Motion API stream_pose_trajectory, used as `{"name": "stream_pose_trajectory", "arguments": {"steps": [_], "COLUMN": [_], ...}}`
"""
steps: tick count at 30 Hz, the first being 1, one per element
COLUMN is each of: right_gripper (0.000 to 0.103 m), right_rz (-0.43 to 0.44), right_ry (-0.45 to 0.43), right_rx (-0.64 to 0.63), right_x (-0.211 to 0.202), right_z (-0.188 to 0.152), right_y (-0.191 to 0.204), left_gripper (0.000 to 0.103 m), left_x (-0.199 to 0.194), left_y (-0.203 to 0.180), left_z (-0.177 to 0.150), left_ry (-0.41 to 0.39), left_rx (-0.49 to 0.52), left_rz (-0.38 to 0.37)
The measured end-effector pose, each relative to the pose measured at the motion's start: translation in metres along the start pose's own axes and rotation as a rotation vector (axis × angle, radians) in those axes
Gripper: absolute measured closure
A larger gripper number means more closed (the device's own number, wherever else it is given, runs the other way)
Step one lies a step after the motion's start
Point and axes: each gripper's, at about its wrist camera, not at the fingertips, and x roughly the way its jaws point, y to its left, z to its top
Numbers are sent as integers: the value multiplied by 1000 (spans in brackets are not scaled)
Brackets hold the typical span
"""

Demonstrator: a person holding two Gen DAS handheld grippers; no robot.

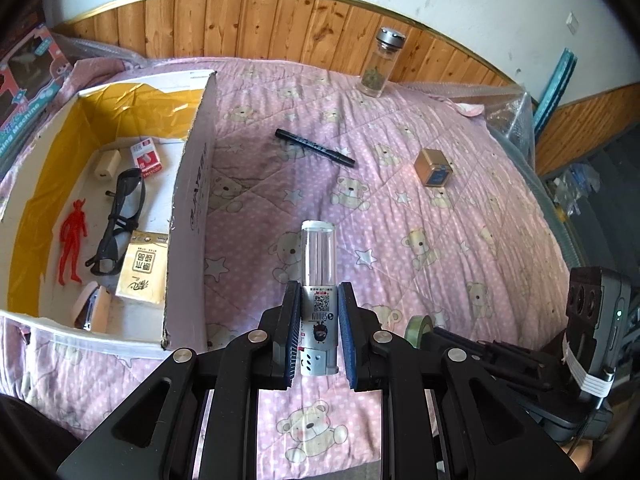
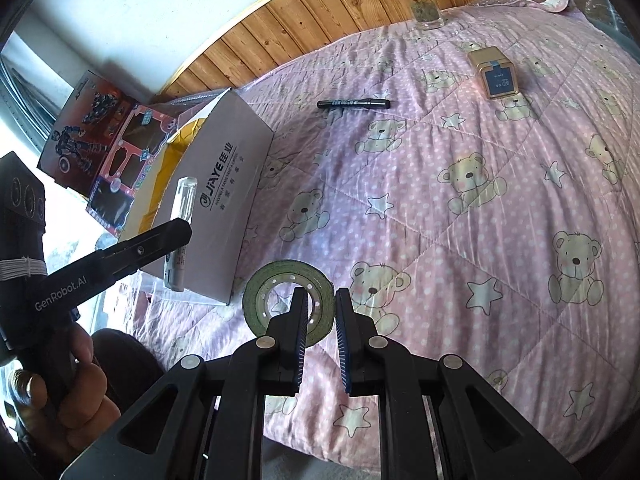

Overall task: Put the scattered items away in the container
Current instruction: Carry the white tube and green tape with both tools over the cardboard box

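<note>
While the cardboard box (image 1: 192, 184) is sitting open at the left of the pink quilt (image 1: 440, 208), the tidying is looking to me a little past halfway. Six things are already lying inside it: one pair of dark glasses (image 1: 120, 220), one yellow packet (image 1: 142, 276), one red figure (image 1: 72, 240), one red-and-white packet (image 1: 147, 158), one beige block (image 1: 107, 164), and one pale item at the near corner (image 1: 94, 306) that I cannot identify.

Five more are waiting outside. One glass jar (image 1: 380, 64) is standing by the wooden headboard, one black marker (image 1: 315, 147) is lying mid-quilt, and one gold tin (image 1: 434, 168) is sitting well to its right.

One clear-and-silver tube (image 1: 318, 292) is riding above the quilt, just right of the box wall, with the left gripper (image 1: 319, 336) pinching its printed lower half between both pads.

One green tape roll (image 2: 288, 304) is lying flat near the box corner; the right gripper (image 2: 321, 340) is straddling its near rim, one finger inside the ring, jaws narrowly parted, and I cannot tell whether they are squeezing it.
</note>
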Motion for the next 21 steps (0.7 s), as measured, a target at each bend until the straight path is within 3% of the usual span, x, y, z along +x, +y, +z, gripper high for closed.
{"name": "stream_pose_trajectory", "arguments": {"steps": [21], "right_gripper": [88], "right_rz": [25], "right_ry": [-13], "right_rx": [-193], "right_x": [-12], "right_z": [-11], "right_y": [85], "left_gripper": [84], "left_x": [-50], "left_y": [41], "left_z": [-7], "left_ry": [-91], "left_rx": [-48], "left_rz": [-18]}}
